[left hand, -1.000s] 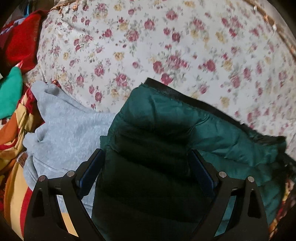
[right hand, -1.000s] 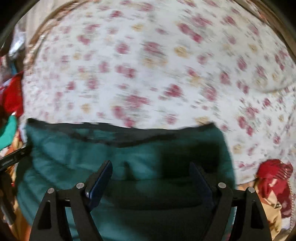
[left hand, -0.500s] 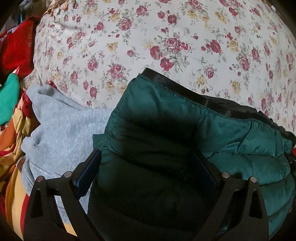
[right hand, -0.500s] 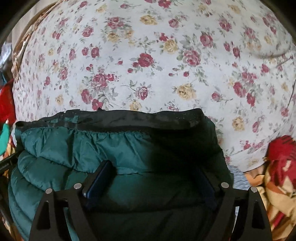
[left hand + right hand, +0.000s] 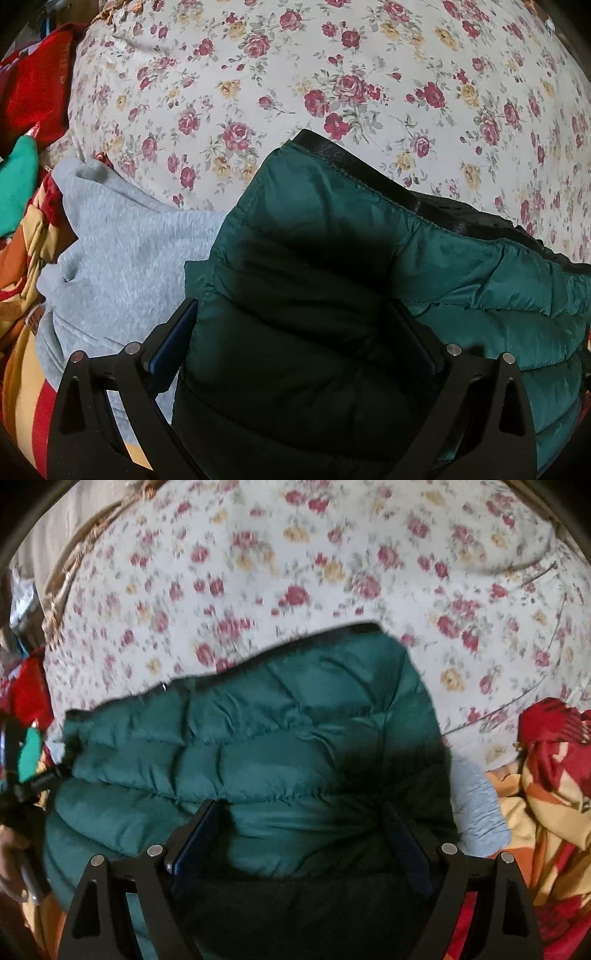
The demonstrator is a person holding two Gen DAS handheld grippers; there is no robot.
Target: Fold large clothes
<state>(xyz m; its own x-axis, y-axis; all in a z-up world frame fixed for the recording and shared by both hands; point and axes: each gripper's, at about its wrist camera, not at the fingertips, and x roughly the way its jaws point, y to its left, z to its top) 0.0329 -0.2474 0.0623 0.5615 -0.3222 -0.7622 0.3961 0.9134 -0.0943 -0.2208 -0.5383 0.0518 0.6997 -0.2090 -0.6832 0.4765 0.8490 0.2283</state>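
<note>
Left gripper (image 5: 295,332) fingers opening and right gripper (image 5: 299,834) fingers spread wide, both straddling the folded green puffer jacket (image 5: 332,236) on the floral bedsheet (image 5: 295,74), neither gripping it.

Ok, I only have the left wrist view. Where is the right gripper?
Observer: The right gripper is over the green jacket, nearer its right end, with its fingers wide apart and padding between them.
Operator: Anything past that end of the jacket?
Observer: A bit of grey cloth shows right beside it.
Operator: And further right?
Observer: A crumpled red and orange blanket lies there, at the edge of the flowered sheet.
</note>
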